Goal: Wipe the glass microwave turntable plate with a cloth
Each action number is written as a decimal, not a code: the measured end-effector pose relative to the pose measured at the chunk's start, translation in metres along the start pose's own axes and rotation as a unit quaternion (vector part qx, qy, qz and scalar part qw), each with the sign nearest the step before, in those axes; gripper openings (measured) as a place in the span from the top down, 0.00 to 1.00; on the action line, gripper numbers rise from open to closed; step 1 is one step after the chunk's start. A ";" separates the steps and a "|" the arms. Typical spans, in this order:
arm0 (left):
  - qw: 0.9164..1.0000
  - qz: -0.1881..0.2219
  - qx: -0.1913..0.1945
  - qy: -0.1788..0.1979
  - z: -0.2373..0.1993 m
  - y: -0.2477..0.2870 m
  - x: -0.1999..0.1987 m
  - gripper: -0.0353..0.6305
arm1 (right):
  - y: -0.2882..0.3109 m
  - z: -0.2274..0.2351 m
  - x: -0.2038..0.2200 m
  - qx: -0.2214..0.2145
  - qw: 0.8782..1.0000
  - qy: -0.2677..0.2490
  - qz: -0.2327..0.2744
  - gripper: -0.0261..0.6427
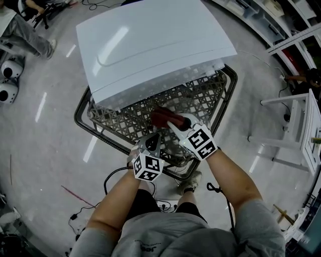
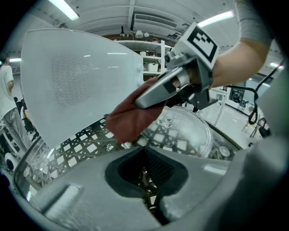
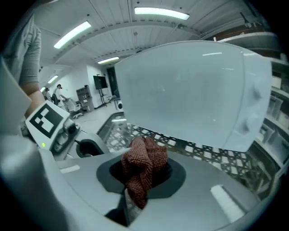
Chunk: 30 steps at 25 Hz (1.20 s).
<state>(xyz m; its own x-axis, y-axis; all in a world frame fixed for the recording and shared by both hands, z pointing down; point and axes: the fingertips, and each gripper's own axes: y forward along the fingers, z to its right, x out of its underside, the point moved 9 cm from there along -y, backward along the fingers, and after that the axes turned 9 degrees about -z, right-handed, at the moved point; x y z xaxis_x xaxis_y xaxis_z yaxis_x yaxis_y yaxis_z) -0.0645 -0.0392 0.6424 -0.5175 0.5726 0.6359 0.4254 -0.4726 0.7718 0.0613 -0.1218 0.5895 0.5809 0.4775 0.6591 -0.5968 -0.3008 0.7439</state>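
Two tongs, right tongs (image 3: 131,200) clamping red cloth (image 3: 142,167), left tongs (image 2: 146,182) pinching glass plate (image 2: 185,131)

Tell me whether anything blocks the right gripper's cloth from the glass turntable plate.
Nothing visible does. The right gripper holds the red cloth right at the edge of the glass turntable plate; the microwave sits behind it.

Glossy grey floor (image 1: 45,150), white frame (image 1: 288,99), ceiling strip lights (image 3: 160,13).

The right gripper (image 2: 142,101) holds a red cloth (image 2: 128,122) (bunched) at the rim of the glass plate (image 2: 186,133), over latticework (image 2: 83,145).
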 end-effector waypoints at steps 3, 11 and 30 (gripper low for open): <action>1.000 0.000 0.002 -0.001 0.000 0.000 -0.001 0.95 | 0.014 -0.026 -0.015 -0.056 0.998 -0.005 0.014 0.87; 1.000 0.000 0.000 0.001 0.000 0.001 0.001 0.95 | 0.040 -0.005 0.012 -0.004 0.998 -0.008 -0.067 0.87; 1.000 0.001 -0.006 0.005 0.001 0.001 0.002 0.95 | -0.059 0.097 0.083 0.163 0.978 0.013 -0.131 0.87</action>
<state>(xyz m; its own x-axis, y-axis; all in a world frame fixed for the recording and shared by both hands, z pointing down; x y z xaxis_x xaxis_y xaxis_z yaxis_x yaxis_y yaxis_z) -0.0643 -0.0385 0.6446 -0.5243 0.5642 0.6378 0.4175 -0.4825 0.7700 0.1988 -0.1447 0.6106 0.6742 0.5928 0.4405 -0.2180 -0.4102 0.8856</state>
